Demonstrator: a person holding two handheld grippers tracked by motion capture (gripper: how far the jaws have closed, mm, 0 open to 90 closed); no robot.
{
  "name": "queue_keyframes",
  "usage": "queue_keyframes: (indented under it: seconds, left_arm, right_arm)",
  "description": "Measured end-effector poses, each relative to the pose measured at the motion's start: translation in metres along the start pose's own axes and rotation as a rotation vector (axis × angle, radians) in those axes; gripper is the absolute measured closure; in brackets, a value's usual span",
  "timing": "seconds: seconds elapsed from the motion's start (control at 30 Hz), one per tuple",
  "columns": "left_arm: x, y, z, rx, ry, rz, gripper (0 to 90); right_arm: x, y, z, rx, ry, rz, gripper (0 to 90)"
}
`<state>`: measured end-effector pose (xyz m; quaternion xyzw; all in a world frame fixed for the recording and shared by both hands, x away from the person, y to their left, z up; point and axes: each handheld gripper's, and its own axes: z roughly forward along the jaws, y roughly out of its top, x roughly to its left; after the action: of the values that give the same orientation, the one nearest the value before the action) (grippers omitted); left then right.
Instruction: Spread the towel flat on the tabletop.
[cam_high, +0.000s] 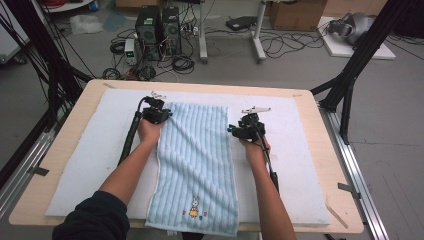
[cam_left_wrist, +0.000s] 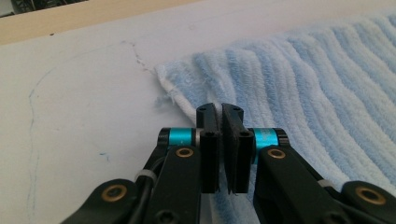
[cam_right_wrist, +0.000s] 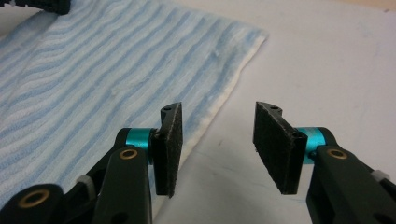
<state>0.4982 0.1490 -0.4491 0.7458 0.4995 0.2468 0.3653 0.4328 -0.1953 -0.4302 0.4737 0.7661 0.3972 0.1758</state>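
You are working a ribbed, pale-blue terry towel (cam_high: 197, 165) lying lengthwise, near hem overhanging the table (cam_high: 60, 150), far hem pointing away, your left claw (cam_left_wrist: 220, 122) pinching its far left edge while your right claw (cam_right_wrist: 217, 140) is gaping empty beside its right edge.

Black fingers (cam_right_wrist: 275, 144) with teal collars, brass screws; dark sleeve (cam_high: 95, 217) on left arm

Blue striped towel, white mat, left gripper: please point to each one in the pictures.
Blue striped towel (cam_high: 195, 160), high view, middle of the cloth.
White mat (cam_high: 300, 165), high view, bare part right of the towel.
Left gripper (cam_left_wrist: 221, 114), left gripper view, between its fingertips.
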Motion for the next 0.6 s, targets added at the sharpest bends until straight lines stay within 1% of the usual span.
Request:
queue_keyframes:
  seconds: [0.03, 0.07, 0.1, 0.13, 0.17, 0.2, 0.23, 0.27, 0.3, 0.33, 0.37, 0.4, 0.43, 0.47, 0.5, 0.53, 0.57, 0.6]
  left_arm:
    - [0.000, 0.000, 0.000, -0.002, 0.003, -0.009, 76.1]
    - [0.001, 0.000, -0.001, -0.001, -0.015, -0.024, 68.8]
    - [0.003, 0.000, -0.002, 0.005, -0.023, -0.033, 65.4]
    - [0.003, 0.000, -0.003, 0.013, -0.032, -0.040, 59.7]
    - [0.004, -0.001, -0.004, 0.023, -0.040, -0.041, 56.4]
    - [0.005, -0.001, -0.005, 0.019, -0.047, -0.048, 55.3]
    - [0.006, -0.002, -0.007, 0.019, -0.052, -0.053, 53.5]
    - [0.006, -0.003, -0.008, 0.017, -0.061, -0.064, 52.7]
    - [0.007, -0.004, -0.010, 0.017, -0.065, -0.068, 52.3]
    - [0.007, -0.005, -0.012, 0.015, -0.070, -0.071, 51.8]
    - [0.008, -0.005, -0.013, 0.021, -0.075, -0.070, 51.6]
    - [0.008, -0.006, -0.013, 0.023, -0.080, -0.076, 51.4]
    - [0.009, -0.006, -0.014, 0.039, -0.091, -0.081, 50.4]
    - [0.008, -0.006, -0.015, 0.042, -0.104, -0.090, 49.1]
    - [0.007, -0.005, -0.016, 0.044, -0.118, -0.091, 48.7]
    - [0.004, -0.005, -0.018, 0.035, -0.130, -0.089, 48.6]
    - [0.002, -0.006, -0.020, 0.025, -0.149, -0.080, 49.5]
    - [-0.001, -0.006, -0.021, 0.026, -0.163, -0.063, 52.6]
  right_arm:
    - [0.001, -0.001, 0.002, 0.013, 0.012, 0.002, 52.9]
    - [0.003, -0.001, 0.005, 0.019, 0.024, -0.007, 53.8]
    - [0.006, -0.002, 0.008, 0.027, 0.036, -0.018, 55.9]
    - [0.009, -0.002, 0.011, 0.039, 0.035, -0.039, 58.8]
    - [0.013, -0.002, 0.014, 0.052, 0.027, -0.062, 62.4]
    - [0.015, -0.003, 0.018, 0.067, 0.019, -0.091, 69.6]
    - [0.017, -0.004, 0.021, 0.088, 0.005, -0.108, 74.5]
    - [0.016, -0.004, 0.022, 0.078, 0.010, -0.100, 82.6]
    - [0.016, -0.003, 0.022, 0.072, -0.009, -0.115, 86.4]
    - [0.016, -0.003, 0.023, 0.072, -0.052, -0.143, 87.0]
    - [0.014, -0.002, 0.024, 0.068, -0.072, -0.147, 87.3]
    - [0.011, -0.001, 0.025, 0.064, -0.104, -0.152, 87.4]
    - [0.009, 0.000, 0.026, 0.069, -0.125, -0.156, 87.5]
    - [0.006, 0.002, 0.027, 0.069, -0.174, -0.169, 87.5]
    - [0.002, 0.004, 0.028, 0.068, -0.212, -0.176, 87.4]
    - [-0.002, 0.006, 0.028, 0.066, -0.240, -0.160, 87.3]
    - [-0.006, 0.006, 0.028, 0.059, -0.241, -0.129, 85.9]
    - [-0.011, 0.005, 0.028, 0.044, -0.234, -0.097, 80.5]
